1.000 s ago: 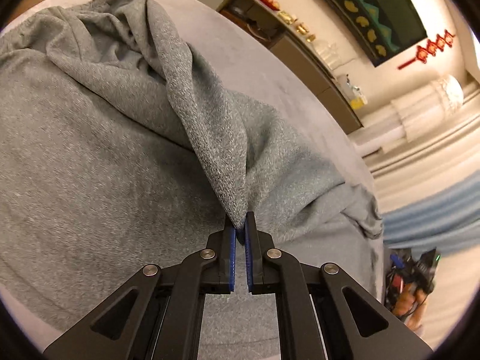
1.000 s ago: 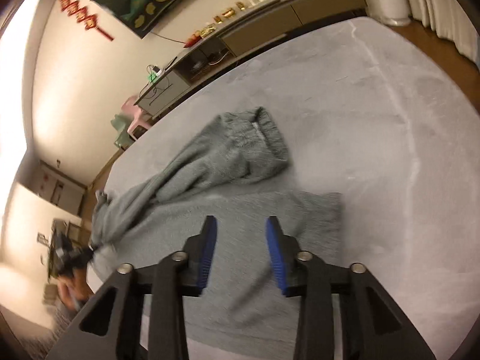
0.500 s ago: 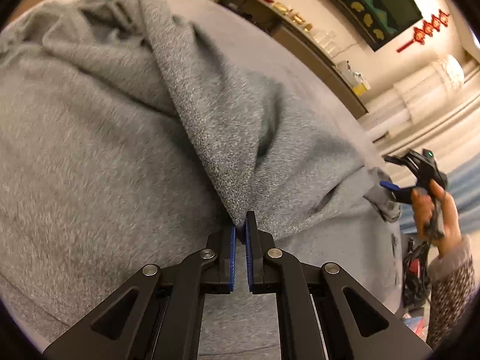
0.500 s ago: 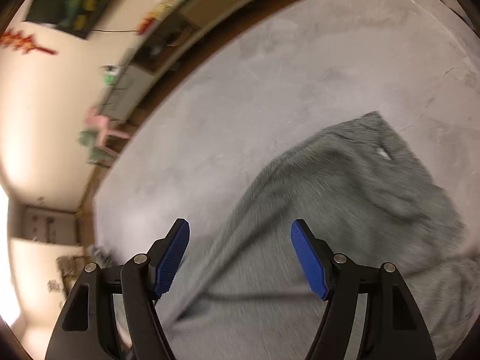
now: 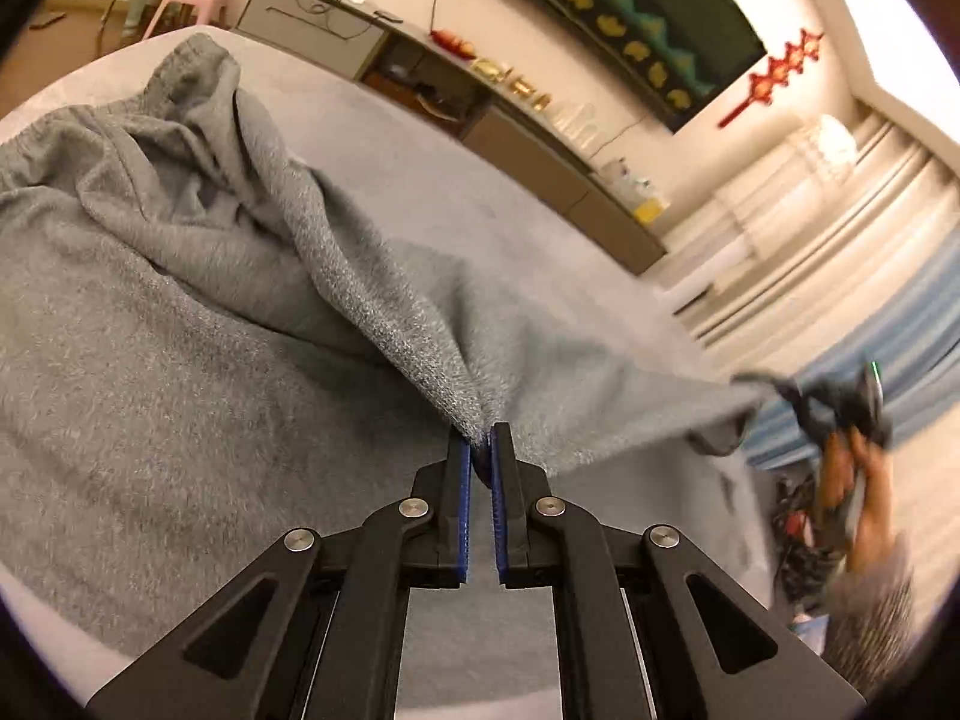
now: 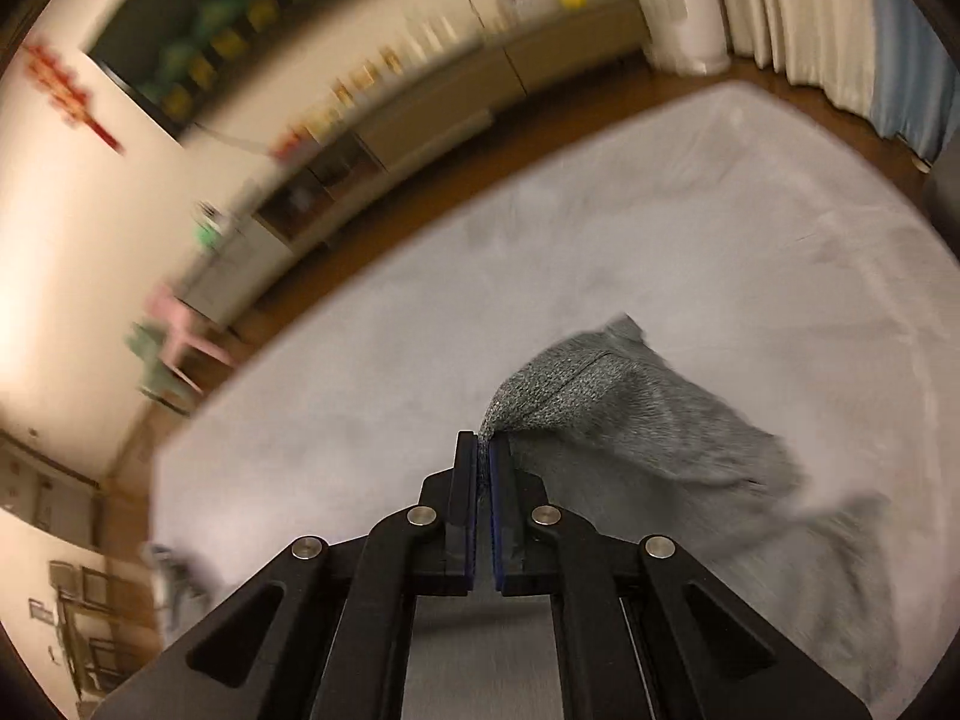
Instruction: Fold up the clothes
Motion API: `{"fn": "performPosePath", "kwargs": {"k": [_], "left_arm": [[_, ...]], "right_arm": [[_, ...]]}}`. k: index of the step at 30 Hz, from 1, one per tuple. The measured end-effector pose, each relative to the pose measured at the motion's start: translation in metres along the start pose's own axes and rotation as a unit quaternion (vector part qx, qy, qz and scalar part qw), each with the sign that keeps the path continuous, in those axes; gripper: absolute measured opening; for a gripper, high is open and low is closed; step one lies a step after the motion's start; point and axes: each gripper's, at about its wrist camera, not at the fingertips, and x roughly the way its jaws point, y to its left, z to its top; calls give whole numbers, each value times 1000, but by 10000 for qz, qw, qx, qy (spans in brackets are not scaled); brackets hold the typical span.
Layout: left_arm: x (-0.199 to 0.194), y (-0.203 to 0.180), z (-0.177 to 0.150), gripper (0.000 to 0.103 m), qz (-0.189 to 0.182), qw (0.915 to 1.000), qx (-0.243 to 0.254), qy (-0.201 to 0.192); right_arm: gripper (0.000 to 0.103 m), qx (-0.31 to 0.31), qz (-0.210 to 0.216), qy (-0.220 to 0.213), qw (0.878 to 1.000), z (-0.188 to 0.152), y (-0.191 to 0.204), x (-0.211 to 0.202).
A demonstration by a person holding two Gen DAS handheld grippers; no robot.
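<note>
Grey sweatpants [image 5: 180, 360] lie spread on a pale grey surface [image 5: 456, 180], the waistband at the far left. My left gripper [image 5: 482, 447] is shut on a pinched fold of one leg and holds it slightly above the surface. From that fold the cloth runs taut to the right, where a hand [image 5: 840, 468] holds my right gripper [image 5: 774, 387]. In the right wrist view, the right gripper [image 6: 483, 447] is shut on the edge of the leg's hemmed end [image 6: 600, 396]. The rest of the leg trails down to the right, blurred.
A long low cabinet [image 5: 540, 138] with small items lines the far wall. A pink chair [image 5: 198, 0] stands at the far left. Pale curtains [image 5: 840, 276] hang at the right. Wooden floor [image 6: 420, 228] borders the grey surface [image 6: 360, 390].
The right gripper opened wide over the sweatpants, swung across and shut on the leg's hem. The left gripper kept its grip and rose a little. The cloth is now stretched between the two.
</note>
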Motion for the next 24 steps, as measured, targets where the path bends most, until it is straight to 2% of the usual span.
{"fn": "performPosePath", "kwargs": {"k": [2, 4, 7, 9, 10, 11, 13, 14, 16, 20, 22, 24], "left_arm": [[4, 0, -7, 6, 6, 9998, -60, 186], [16, 0, -19, 6, 97, 9987, -90, 485], [38, -1, -34, 6, 371, 9958, -55, 839], [41, 1, -39, 6, 547, 9948, -15, 859], [42, 2, -41, 6, 622, 9945, -1, 842], [41, 3, -42, 6, 662, 9946, -25, 804], [39, 7, -42, 6, 705, 9949, -50, 722], [39, 8, -42, 6, 717, 9951, -56, 682], [41, 5, -42, 6, 694, 9955, 4, 648], [47, -4, -43, 7, 713, 9953, 242, 612], [50, -7, -41, 26, 746, 9952, 230, 592], [57, -6, -35, 29, 734, 9951, 140, 650]], "right_arm": [[4, 75, 129, -216, 9997, -37, -20, -41], [4, 316, -27, -38, 9995, -85, -59, -56], [4, 867, -348, 611, 9938, -138, -119, -33], [10, 1210, -342, 652, 9899, -148, -138, -23], [19, 1378, -333, 656, 9877, -152, -147, -18], [37, 1545, -324, 659, 9853, -156, -155, -13], [49, 1657, -254, 466, 9847, -148, -159, -11], [52, 1645, -228, 327, 9856, -142, -159, -11], [53, 1643, -363, 97, 9857, -130, -163, -6], [53, 1622, -349, 187, 9860, -105, -168, 8], [52, 1602, -240, 199, 9866, -94, -166, 10], [27, 1501, -228, 338, 9878, -83, -159, 24]]}}
